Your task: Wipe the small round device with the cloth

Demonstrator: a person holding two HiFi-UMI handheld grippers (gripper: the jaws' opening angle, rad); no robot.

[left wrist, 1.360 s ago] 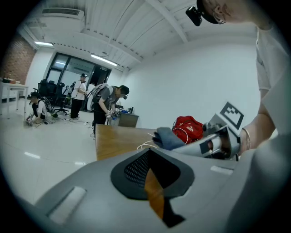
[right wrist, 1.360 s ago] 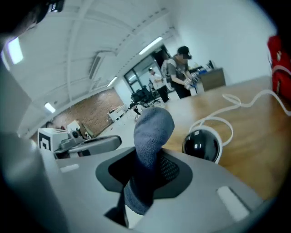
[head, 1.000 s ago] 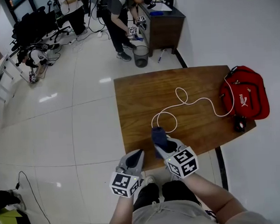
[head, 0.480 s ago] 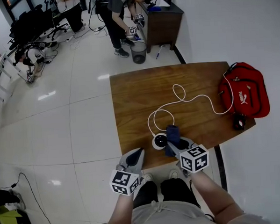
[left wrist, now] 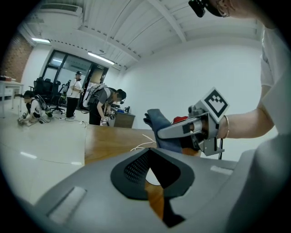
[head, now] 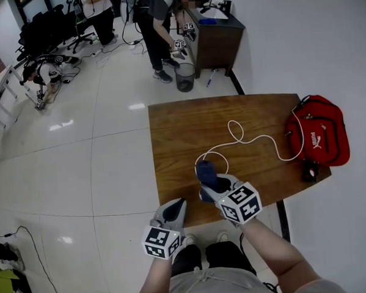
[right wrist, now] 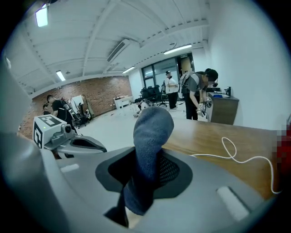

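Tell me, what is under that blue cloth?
Only wooden table and a white cable running in beneath the cloth. Whatever it covers is hidden.

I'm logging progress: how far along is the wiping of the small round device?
Done: the cloth is picked up and clamped in the right gripper. In hand: the cloth sits over the near end of the white cable, hiding the device, so wiping looks under way. The left gripper is shut and empty. Left: finishing the wipe; how clean it is cannot be seen.
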